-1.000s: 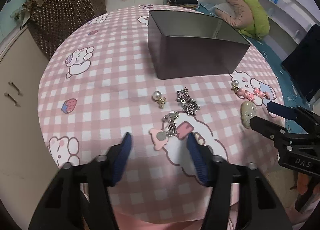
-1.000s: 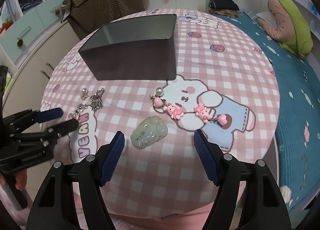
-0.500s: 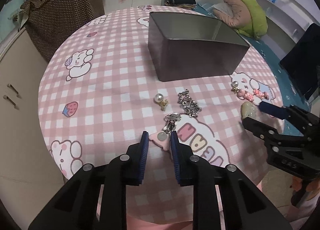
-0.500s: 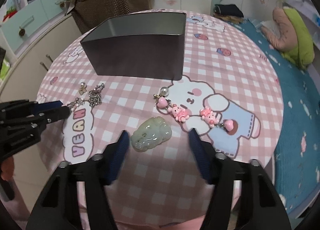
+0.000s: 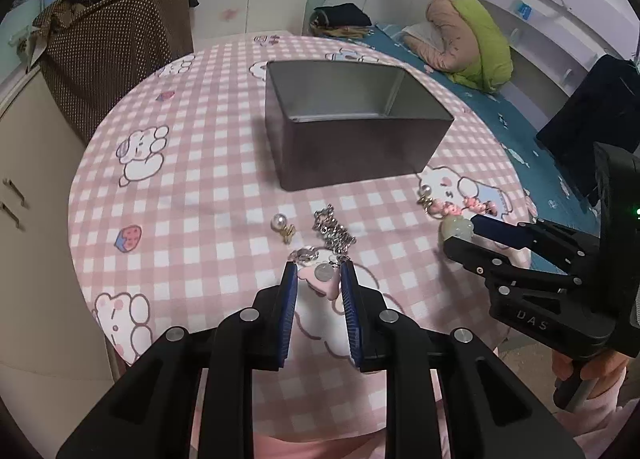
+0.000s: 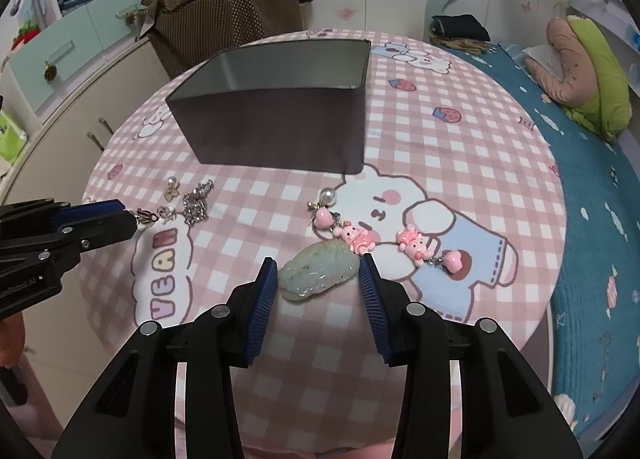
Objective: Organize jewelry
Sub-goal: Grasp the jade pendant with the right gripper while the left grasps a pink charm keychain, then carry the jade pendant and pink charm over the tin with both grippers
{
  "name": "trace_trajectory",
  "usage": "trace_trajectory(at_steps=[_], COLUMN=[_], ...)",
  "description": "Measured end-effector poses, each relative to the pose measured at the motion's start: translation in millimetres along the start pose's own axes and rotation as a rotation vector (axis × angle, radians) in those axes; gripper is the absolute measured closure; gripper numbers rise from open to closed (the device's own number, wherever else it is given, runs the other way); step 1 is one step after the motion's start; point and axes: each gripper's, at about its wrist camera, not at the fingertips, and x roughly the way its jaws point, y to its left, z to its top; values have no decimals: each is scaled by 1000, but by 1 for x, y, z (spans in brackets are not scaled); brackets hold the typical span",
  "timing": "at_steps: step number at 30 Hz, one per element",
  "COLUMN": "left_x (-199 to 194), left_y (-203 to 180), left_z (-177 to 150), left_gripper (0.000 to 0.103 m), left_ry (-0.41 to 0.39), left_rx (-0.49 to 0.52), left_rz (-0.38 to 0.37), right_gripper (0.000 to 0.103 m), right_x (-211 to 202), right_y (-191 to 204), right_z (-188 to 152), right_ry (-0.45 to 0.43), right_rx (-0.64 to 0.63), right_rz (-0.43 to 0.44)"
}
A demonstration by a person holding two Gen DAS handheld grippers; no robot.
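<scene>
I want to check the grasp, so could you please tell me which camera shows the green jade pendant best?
The right wrist view: the jade pendant lies whole between the right claw pads as they close. In the left wrist view, that claw's finger hides most of it.

A round table (image 6: 460,163) is covered in pink check. At frame centre a grey tin (image 6: 280,127) is set; below it jewelry is spread: pendant (image 6: 318,271), chain (image 6: 196,203), charms (image 6: 360,237).

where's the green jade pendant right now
In the right wrist view the jade pendant lies on the checked tablecloth between the closing jaws of the right gripper, just below-left of the pink bear charms.
</scene>
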Motion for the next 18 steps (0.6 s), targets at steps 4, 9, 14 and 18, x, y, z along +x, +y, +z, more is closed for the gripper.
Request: trace_trajectory(at_steps=[4, 9, 14, 18], left_x=[-4, -7, -7, -9], left_y=[-2, -5, -6, -6], left_z=[4, 9, 16, 23], left_gripper=[82, 82, 82, 82], left_ry=[-14, -32, -42, -58], left_rx=[0, 12, 4, 4], left_rz=[2, 2, 13, 12], right_gripper=[61, 62, 62, 62], right_x=[-6, -14, -20, -26], right_y=[1, 3, 4, 4], right_z=[4, 10, 20, 29], right_ry=[-22, -47, -75, -98], right_rx=[-5, -12, -14, -18], right_rz=[3, 6, 5, 4])
